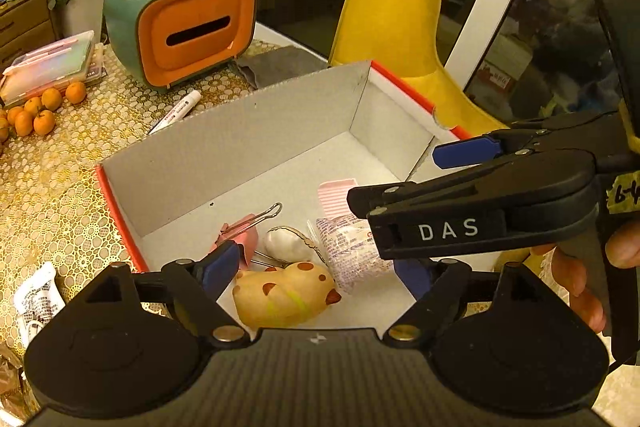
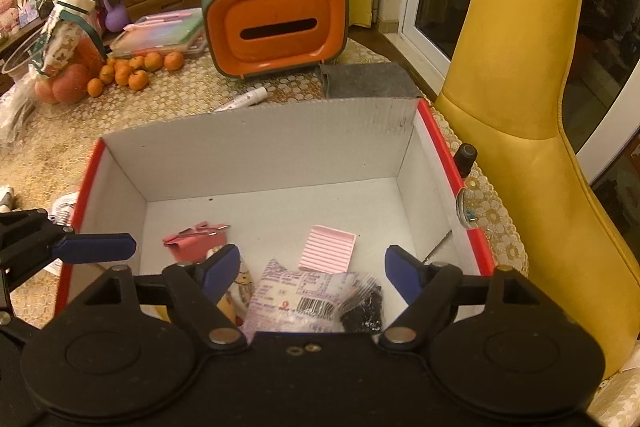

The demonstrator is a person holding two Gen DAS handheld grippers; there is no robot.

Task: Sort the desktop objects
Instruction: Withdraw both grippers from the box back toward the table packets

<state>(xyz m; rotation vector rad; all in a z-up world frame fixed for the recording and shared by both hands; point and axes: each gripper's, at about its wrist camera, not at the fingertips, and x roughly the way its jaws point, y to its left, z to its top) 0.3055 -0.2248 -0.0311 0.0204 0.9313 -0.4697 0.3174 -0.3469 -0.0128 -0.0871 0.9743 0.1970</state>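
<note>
Desktop objects already lie in the cardboard box [image 2: 256, 151] beneath both grippers. The left gripper [image 1: 316, 275] and right gripper [image 2: 308, 267] hang spread and empty. Next, I'd guess, fetch the white marker [image 2: 246, 99] beyond the box's far wall.

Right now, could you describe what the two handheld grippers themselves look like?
Both are matte black plastic with blue finger pads, round pivot discs and silver rivets. The right gripper bears white "DAS" lettering and a handwritten yellow tape label; the left gripper looks identical.
</note>
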